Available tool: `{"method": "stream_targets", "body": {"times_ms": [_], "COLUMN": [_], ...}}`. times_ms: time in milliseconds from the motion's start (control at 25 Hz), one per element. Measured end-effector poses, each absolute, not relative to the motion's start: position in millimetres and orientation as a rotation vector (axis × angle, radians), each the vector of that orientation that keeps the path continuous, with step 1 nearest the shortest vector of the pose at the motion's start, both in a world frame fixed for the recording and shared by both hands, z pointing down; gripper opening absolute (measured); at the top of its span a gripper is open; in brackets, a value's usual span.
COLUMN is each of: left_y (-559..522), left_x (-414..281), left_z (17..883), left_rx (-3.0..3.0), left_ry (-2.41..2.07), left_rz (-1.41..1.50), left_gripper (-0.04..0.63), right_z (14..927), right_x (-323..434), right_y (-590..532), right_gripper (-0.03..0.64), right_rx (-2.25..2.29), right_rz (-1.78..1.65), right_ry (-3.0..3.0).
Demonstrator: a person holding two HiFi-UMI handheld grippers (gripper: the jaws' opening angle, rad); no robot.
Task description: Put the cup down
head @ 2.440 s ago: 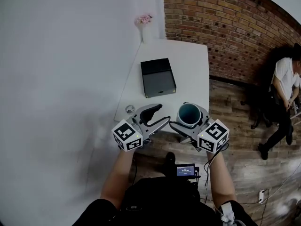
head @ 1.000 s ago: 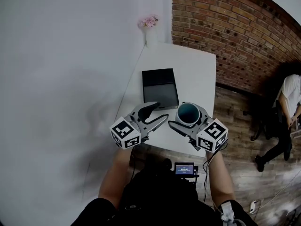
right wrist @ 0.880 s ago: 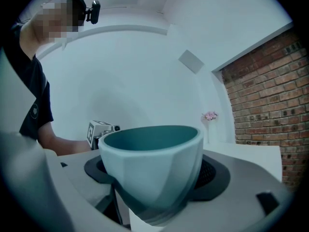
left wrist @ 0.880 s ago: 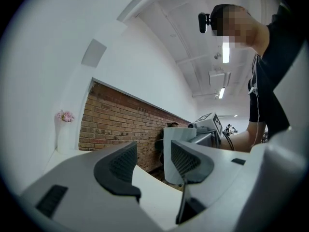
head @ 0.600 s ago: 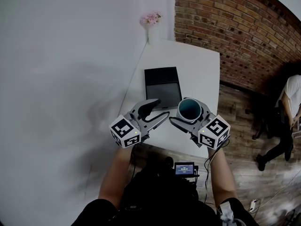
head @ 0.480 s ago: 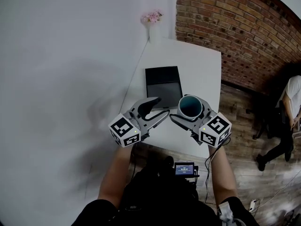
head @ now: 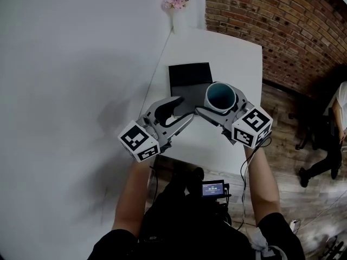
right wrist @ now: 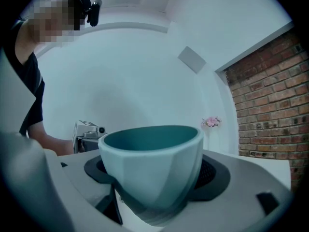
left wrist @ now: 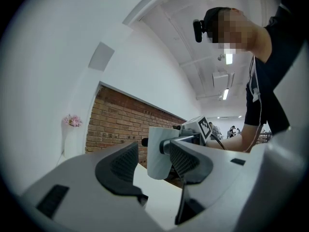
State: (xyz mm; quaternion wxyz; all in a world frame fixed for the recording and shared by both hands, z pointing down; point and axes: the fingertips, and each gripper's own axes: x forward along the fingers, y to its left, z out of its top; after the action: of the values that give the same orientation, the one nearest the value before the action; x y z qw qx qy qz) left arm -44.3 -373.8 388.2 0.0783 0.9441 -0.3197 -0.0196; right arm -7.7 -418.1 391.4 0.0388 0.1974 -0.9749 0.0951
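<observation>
A pale cup (head: 219, 94) with a teal inside stands upright between the jaws of my right gripper (head: 223, 105), which is shut on it. It hangs over the white table (head: 238, 53), by the near right corner of a black box (head: 187, 79). The right gripper view shows the cup (right wrist: 154, 163) filling the space between both pads. My left gripper (head: 182, 111) hovers just to the left of it over the table's near edge. Its jaws are closing with nothing between them. In the left gripper view the cup (left wrist: 154, 149) shows beyond those jaws.
The black box lies flat in the middle of the table. A white vase with pink flowers (head: 178, 4) stands at the far left corner, against the white wall. A brick wall (head: 287, 20) runs behind. A person (head: 333, 140) stands on the wooden floor at the right.
Both grippers have moved forward over the table towards the black box, the right one carrying the cup. The left jaws have drawn a little closer together.
</observation>
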Motion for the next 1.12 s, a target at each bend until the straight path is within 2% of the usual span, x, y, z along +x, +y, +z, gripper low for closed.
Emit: {"method": "stream_targets", "body": {"times_ms": [1120], "left_y": [-412.6], "left_x": [-66.5], "left_z": [431.2], "left_rx": [2.764], "left_ry": [-0.963], "left_rz": [-0.037], "left_gripper": [0.21], "right_z": [478.9], "right_x": [-62.1], "right_y": [-547.8], "right_gripper": [0.419], "right_rx": [0.671], "right_rz": [0.341], "right_ry": [-2.945]}}
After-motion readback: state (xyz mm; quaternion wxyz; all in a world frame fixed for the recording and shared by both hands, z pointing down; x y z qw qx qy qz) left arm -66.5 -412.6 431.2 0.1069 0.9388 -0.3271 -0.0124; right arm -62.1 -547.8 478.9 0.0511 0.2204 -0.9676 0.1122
